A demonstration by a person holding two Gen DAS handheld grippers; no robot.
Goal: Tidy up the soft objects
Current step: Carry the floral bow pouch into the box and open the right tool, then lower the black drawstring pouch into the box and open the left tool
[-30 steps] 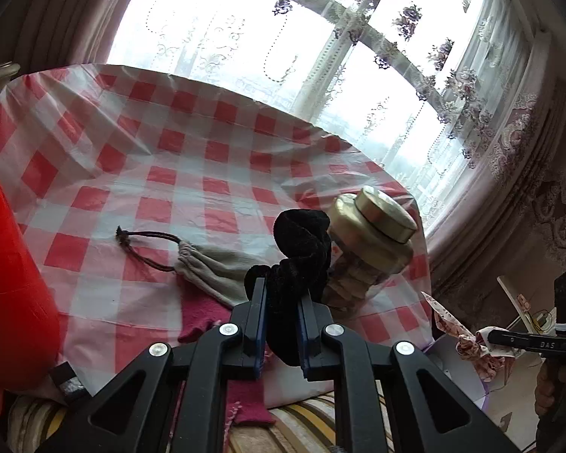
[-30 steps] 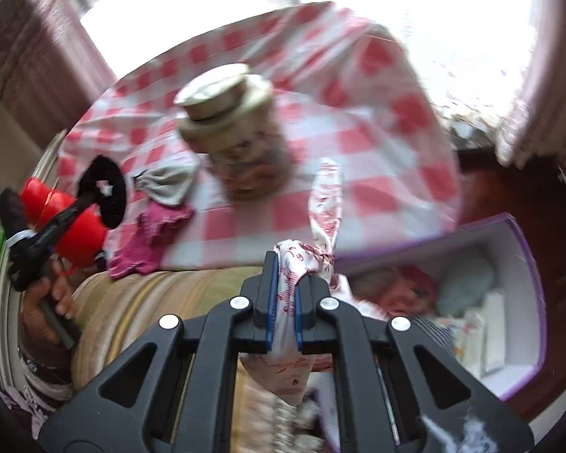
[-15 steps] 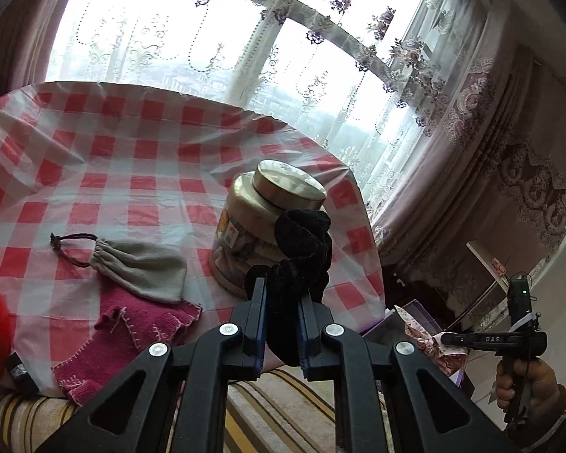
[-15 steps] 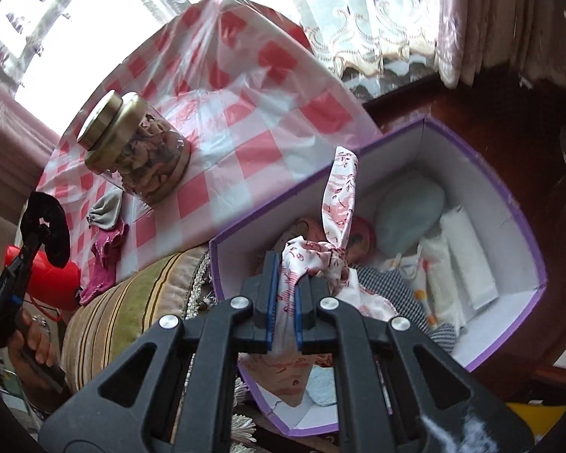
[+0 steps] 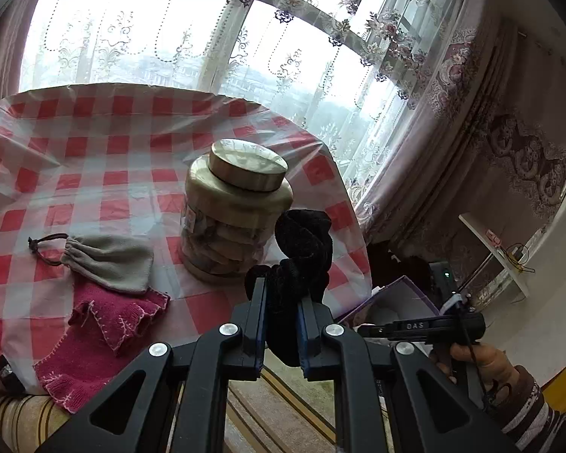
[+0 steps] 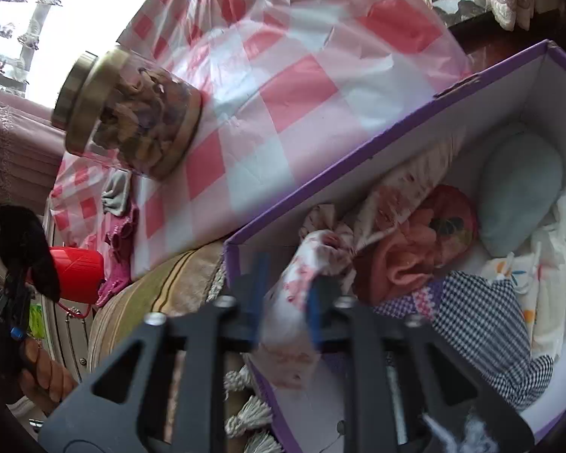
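Observation:
My left gripper (image 5: 281,321) is shut on a black fuzzy scrunchie (image 5: 302,249), held above the table's near edge in front of a jar. My right gripper (image 6: 285,302) has its jaws apart over the near corner of a purple box (image 6: 358,162). A white-and-red patterned cloth (image 6: 313,260) lies between the fingers, draped into the box; the right wrist view is blurred. A grey drawstring pouch (image 5: 109,260) and a magenta knitted cloth (image 5: 102,332) lie on the checked tablecloth (image 5: 94,173).
A glass jar with a gold lid (image 5: 237,207) stands on the table near its right edge. The box holds several soft things: a pink piece (image 6: 426,241), a pale blue cushion (image 6: 517,188), a checked cloth (image 6: 483,332). A red container (image 6: 75,275) sits at the left.
My right gripper moved down over the box and its jaws opened around the patterned cloth. My left gripper swung right with the scrunchie; the jar now sits behind it.

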